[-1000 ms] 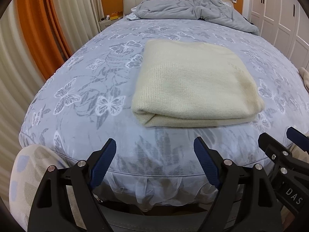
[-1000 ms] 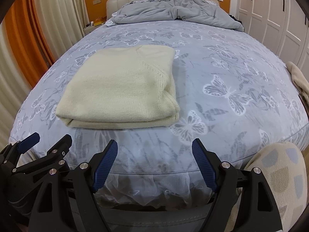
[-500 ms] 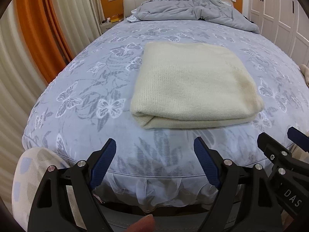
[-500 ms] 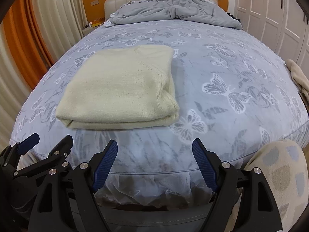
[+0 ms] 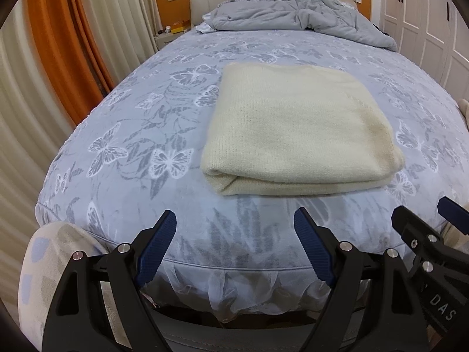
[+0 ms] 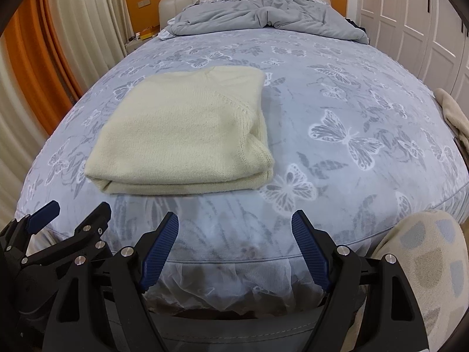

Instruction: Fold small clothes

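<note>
A cream knitted garment [image 5: 293, 129] lies folded into a neat rectangle on the butterfly-print bed [image 5: 140, 123], near its foot end. The same folded garment [image 6: 187, 138] shows left of centre in the right wrist view. My left gripper [image 5: 234, 230] hangs open over the bed's front edge, short of the garment, with nothing between its blue pads [image 5: 158, 246]. My right gripper [image 6: 234, 230] is likewise open and empty, held back from the bed [image 6: 351, 102] and to the right of the garment. Each gripper shows at the edge of the other's view.
A crumpled grey duvet [image 5: 296, 14] is piled by the headboard. Orange and cream curtains [image 5: 58, 58] hang on the left, white wardrobe doors [image 6: 410, 23] on the right. A beige cloth [image 6: 453, 114] lies at the bed's right edge. Patterned trouser knees [image 6: 422, 264] sit beside the grippers.
</note>
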`<action>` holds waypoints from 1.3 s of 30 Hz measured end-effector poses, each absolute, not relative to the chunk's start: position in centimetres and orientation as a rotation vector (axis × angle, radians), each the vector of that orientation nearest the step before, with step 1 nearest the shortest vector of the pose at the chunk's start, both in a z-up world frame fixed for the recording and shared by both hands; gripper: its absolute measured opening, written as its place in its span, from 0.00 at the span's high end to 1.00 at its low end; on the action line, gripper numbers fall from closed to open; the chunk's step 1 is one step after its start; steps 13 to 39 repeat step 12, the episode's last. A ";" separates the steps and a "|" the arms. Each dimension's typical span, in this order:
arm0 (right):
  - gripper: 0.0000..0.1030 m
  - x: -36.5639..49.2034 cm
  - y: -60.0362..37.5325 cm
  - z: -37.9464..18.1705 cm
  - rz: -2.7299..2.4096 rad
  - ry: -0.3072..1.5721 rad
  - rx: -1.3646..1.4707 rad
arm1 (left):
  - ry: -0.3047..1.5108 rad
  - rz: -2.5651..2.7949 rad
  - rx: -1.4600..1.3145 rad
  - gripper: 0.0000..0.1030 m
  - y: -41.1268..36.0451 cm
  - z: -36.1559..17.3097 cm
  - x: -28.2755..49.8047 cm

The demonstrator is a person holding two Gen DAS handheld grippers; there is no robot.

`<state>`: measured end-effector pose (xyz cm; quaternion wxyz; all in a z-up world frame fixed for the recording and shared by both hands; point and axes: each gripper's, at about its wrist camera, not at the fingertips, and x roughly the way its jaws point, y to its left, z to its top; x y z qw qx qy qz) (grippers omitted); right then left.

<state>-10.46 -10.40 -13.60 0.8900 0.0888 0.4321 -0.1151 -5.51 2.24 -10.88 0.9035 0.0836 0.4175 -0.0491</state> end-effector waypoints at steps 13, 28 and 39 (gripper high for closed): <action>0.25 -10.3 -10.3 -13.8 -0.240 0.907 0.185 | 0.868 -0.088 0.164 0.22 2.7 -11.2 -5.1; 0.25 -10.3 -10.3 -13.8 -0.240 0.907 0.185 | 0.868 -0.088 0.164 0.22 2.7 -11.2 -5.1; 0.25 -10.3 -10.3 -13.8 -0.240 0.907 0.185 | 0.868 -0.088 0.164 0.22 2.7 -11.2 -5.1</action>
